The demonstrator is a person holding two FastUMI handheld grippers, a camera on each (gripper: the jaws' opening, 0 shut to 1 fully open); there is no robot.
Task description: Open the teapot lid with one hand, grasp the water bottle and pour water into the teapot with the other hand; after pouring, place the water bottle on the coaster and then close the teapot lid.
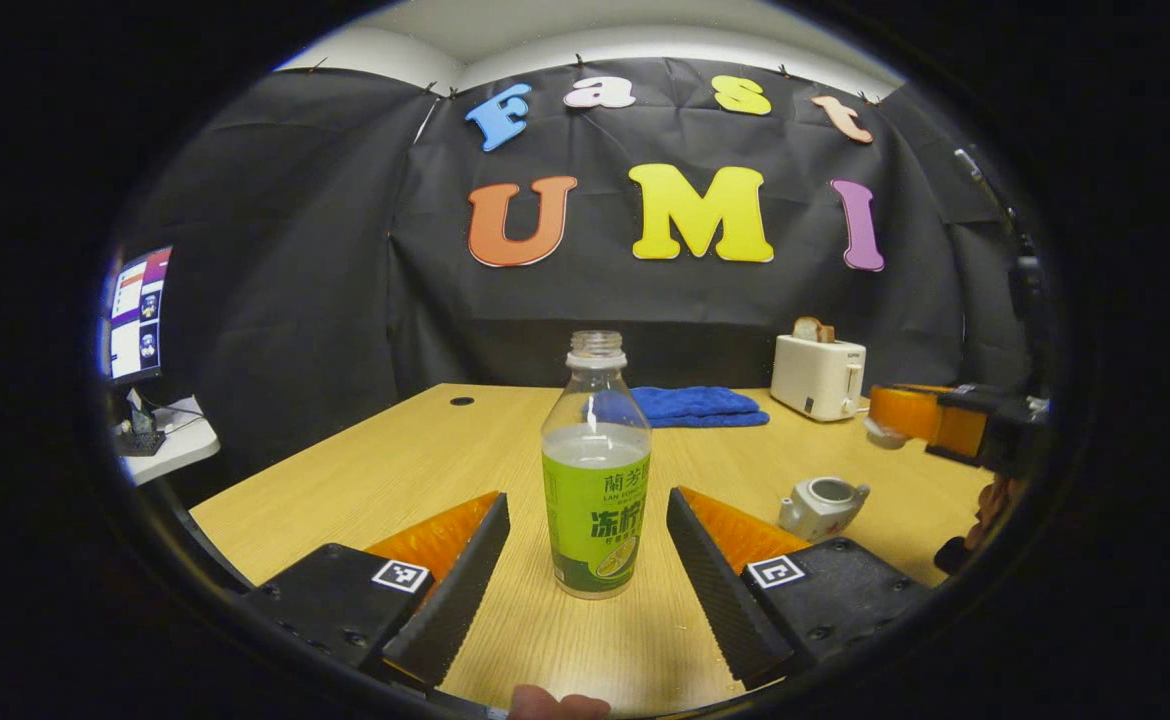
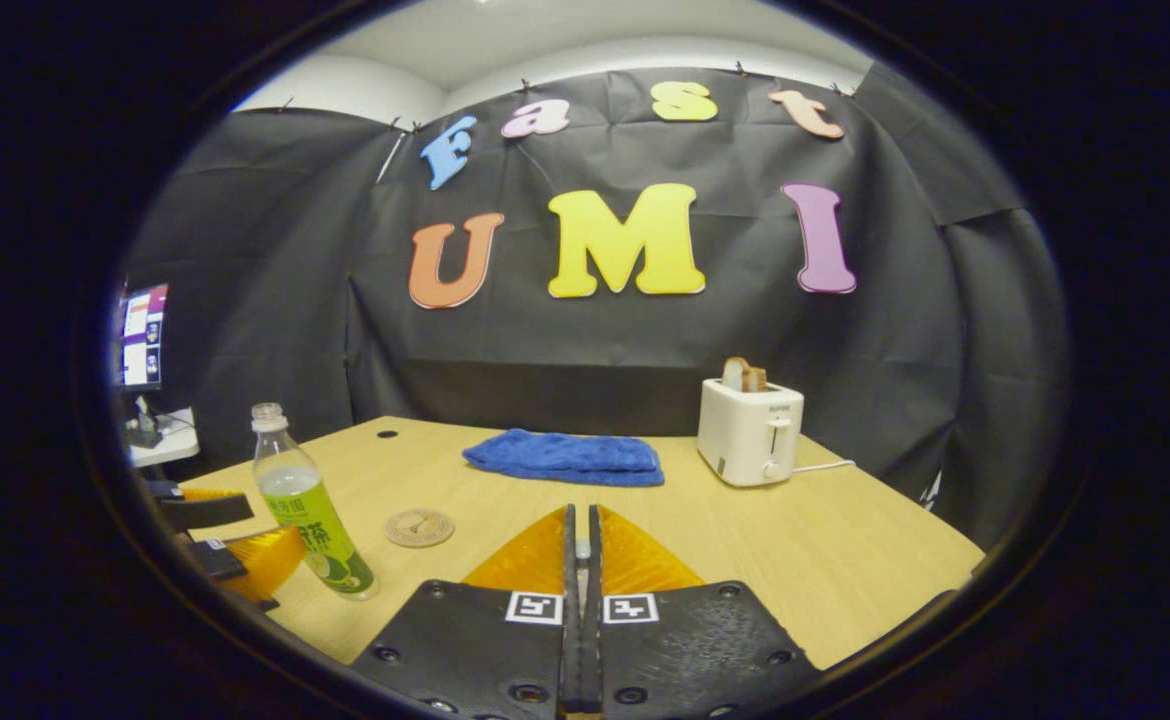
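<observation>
Your left claw is framing the bottle while your right claw is holding the lid.

Your left claw (image 1: 585, 560) is standing spread apart, its fingers either side of the uncapped water bottle (image 1: 596, 470), not touching it; the bottle is standing upright on the counter (image 1: 395, 470). The open teapot (image 1: 821, 506) is sitting to the right, and above it your right claw (image 1: 880, 428) is pinching a small white lid (image 1: 883, 432). The coaster (image 2: 419, 527) is lying near the bottle, before the blue towel (image 2: 565, 456).
</observation>
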